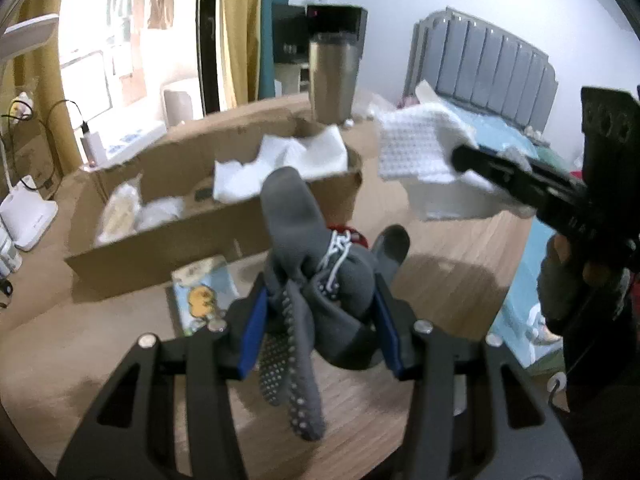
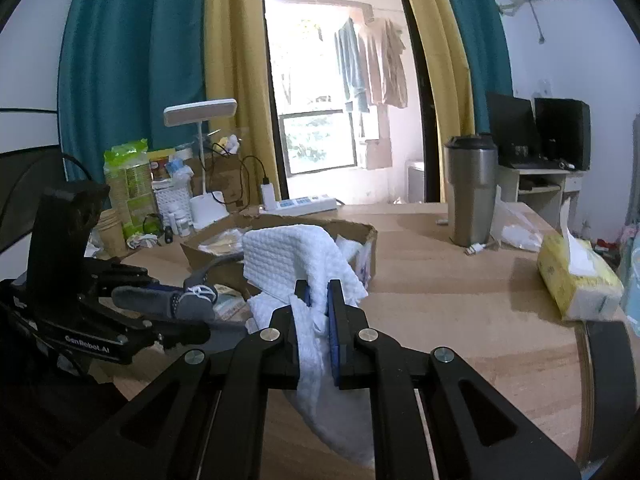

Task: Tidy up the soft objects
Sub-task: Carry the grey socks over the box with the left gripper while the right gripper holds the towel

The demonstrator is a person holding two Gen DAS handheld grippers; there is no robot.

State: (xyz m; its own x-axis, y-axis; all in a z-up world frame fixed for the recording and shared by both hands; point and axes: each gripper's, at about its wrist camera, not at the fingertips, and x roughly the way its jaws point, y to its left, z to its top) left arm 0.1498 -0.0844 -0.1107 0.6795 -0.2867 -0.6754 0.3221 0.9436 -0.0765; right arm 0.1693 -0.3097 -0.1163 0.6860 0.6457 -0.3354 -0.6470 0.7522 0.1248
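My left gripper [image 1: 320,300] is shut on a bundle of grey socks [image 1: 308,248] with white grip dots, held above the wooden table [image 1: 460,264] just in front of a cardboard box [image 1: 192,232]. My right gripper [image 2: 318,292] is shut on a white waffle-textured cloth [image 2: 292,256] that drapes over and below the fingers. In the left wrist view that cloth [image 1: 412,148] hangs to the right of the box. In the right wrist view the left gripper with the socks [image 2: 176,300] is at the left. White cloths [image 1: 280,164] lie in the box.
A steel tumbler [image 2: 470,192] stands behind the box. A yellow tissue pack [image 2: 576,280] lies at the table's right edge. A picture card [image 1: 204,296] lies in front of the box. A lamp [image 2: 200,160], power strip [image 2: 300,204] and packets crowd the far left.
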